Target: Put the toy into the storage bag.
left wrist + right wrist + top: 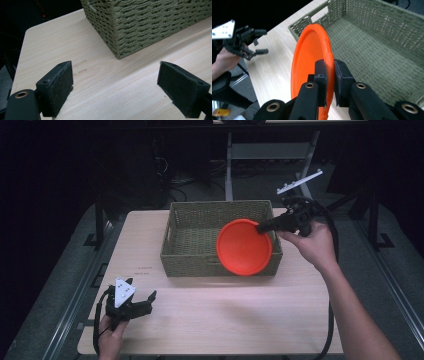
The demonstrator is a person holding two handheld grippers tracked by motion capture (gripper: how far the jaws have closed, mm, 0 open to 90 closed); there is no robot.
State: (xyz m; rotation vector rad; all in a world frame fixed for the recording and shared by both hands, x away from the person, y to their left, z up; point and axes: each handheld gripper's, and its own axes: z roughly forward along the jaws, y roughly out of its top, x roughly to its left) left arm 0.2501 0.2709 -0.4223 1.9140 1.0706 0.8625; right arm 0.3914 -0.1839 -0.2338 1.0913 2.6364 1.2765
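Woven basket [192, 251] on wooden table [225, 315]

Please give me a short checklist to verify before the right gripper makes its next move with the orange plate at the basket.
1. Grip: right gripper is shut on the rim of the orange plate: ok.
2. Plate position: it hangs tilted over the near right part of the woven basket, but whether it touches the wall: cannot tell.
3. Space inside: the basket floor is bare where visible: ok.
4. Left gripper is open, low over the table, away from the basket: ok.
5. Right gripper's cable trails along the forearm, away from the plate: ok.
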